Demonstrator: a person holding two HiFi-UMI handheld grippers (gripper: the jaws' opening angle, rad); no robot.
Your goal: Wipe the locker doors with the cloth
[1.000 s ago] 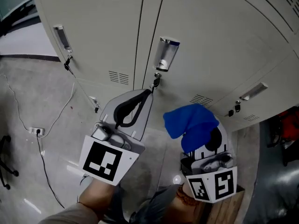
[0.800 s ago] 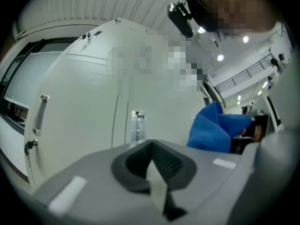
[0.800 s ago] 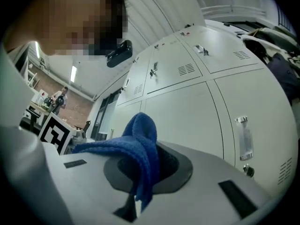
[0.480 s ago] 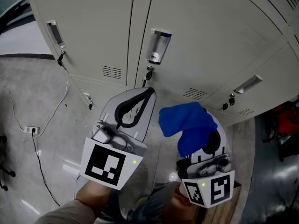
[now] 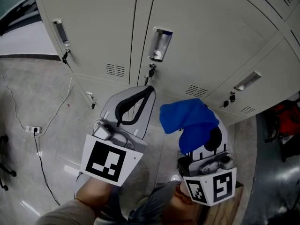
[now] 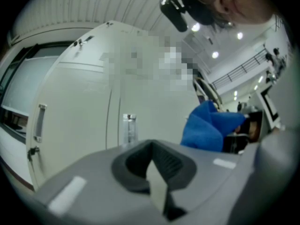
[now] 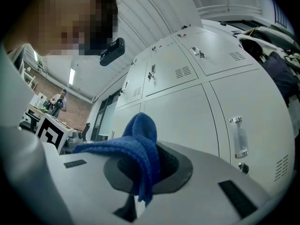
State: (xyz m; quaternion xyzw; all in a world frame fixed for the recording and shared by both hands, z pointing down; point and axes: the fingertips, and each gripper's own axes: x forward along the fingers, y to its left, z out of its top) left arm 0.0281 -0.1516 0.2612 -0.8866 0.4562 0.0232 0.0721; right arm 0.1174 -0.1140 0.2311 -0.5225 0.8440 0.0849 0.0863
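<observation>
A thin white cable (image 5: pixel 60 110) is seen on the grey floor (image 5: pixel 28 88) at the left. The left gripper (image 5: pixel 149 92) is held shut with nothing between its 2 jaws, and its tip is pointed near the lock under the clear handle (image 5: pixel 159 43) of the pale locker doors (image 5: pixel 93 27). To its right, the blue cloth (image 5: pixel 188 120) is pinched in the closed right gripper (image 7: pixel 142 187), close to the doors.

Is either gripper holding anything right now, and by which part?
The right gripper is shut on the blue cloth, pinching a bunched fold; the rest drapes over its jaws. The left gripper is shut on nothing.
</observation>
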